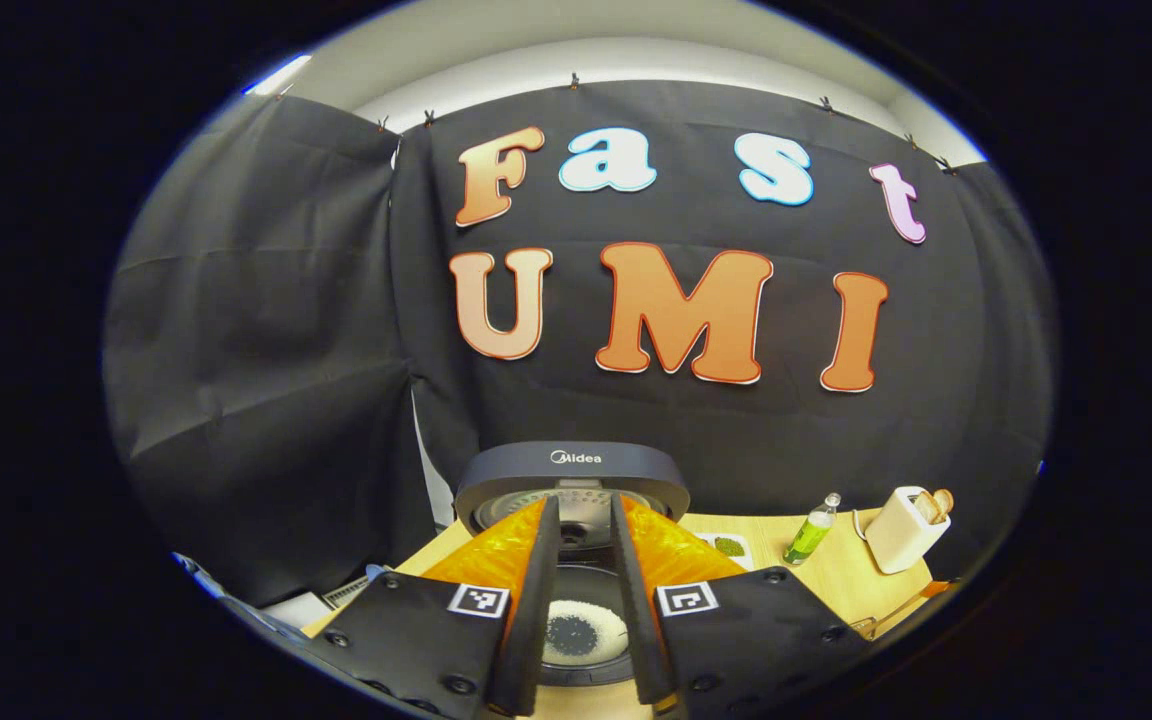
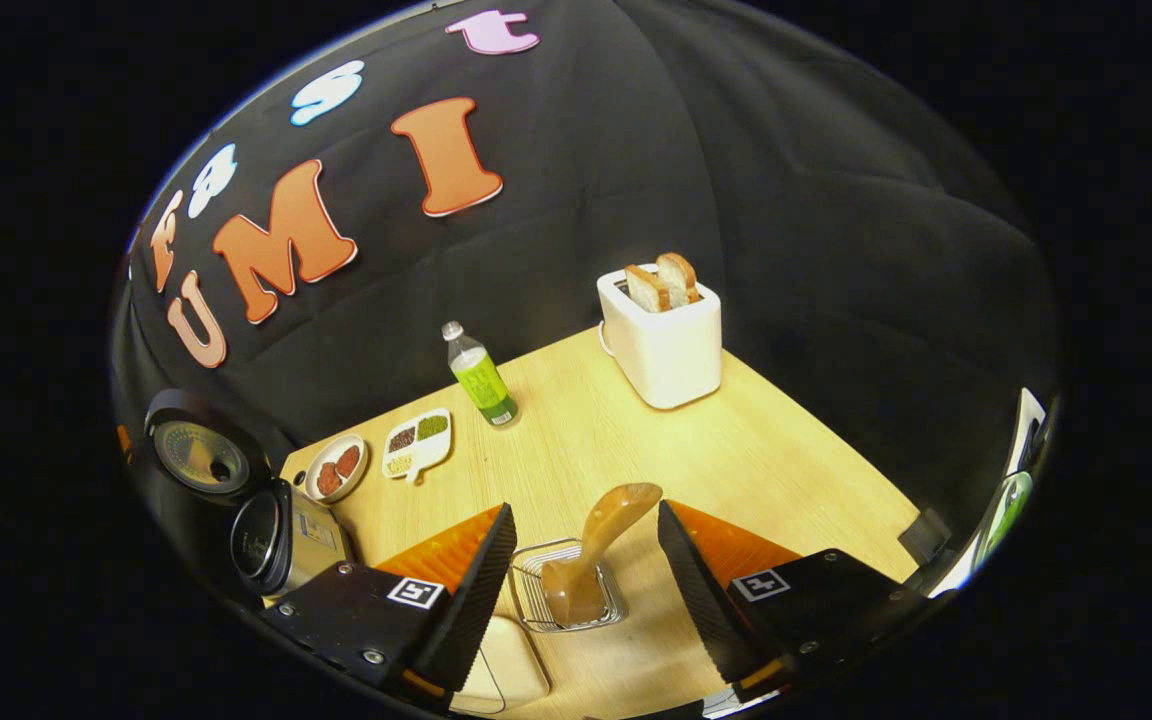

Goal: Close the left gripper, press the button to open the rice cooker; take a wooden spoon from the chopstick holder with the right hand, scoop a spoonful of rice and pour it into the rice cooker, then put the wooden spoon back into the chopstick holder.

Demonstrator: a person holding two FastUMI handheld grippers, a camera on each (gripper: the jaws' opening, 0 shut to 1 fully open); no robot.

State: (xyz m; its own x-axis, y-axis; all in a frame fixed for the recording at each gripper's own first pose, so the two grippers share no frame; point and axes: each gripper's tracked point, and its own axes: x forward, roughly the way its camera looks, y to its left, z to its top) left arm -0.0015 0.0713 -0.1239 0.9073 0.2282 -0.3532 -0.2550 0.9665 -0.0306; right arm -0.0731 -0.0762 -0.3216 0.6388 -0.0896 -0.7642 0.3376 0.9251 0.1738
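Note:
The rice cooker (image 1: 571,470) stands with its lid up, and white rice lies in its inner pot (image 1: 586,632). My left gripper (image 1: 583,505) hovers over the pot, shut, with a narrow slit between its fingers and nothing held. In the right gripper view the wooden spoon (image 2: 601,545) stands tilted in the wire chopstick holder (image 2: 536,590). My right gripper (image 2: 584,512) is open, its fingers either side of the spoon's top end without touching it. The open rice cooker (image 2: 271,540) shows at the far left of that view.
A white toaster (image 2: 661,340) with bread, a green bottle (image 2: 481,380), a divided dish (image 2: 418,440) and a small plate (image 2: 336,468) stand toward the back of the wooden table (image 2: 756,450). A pale container (image 2: 506,660) sits just left of the holder.

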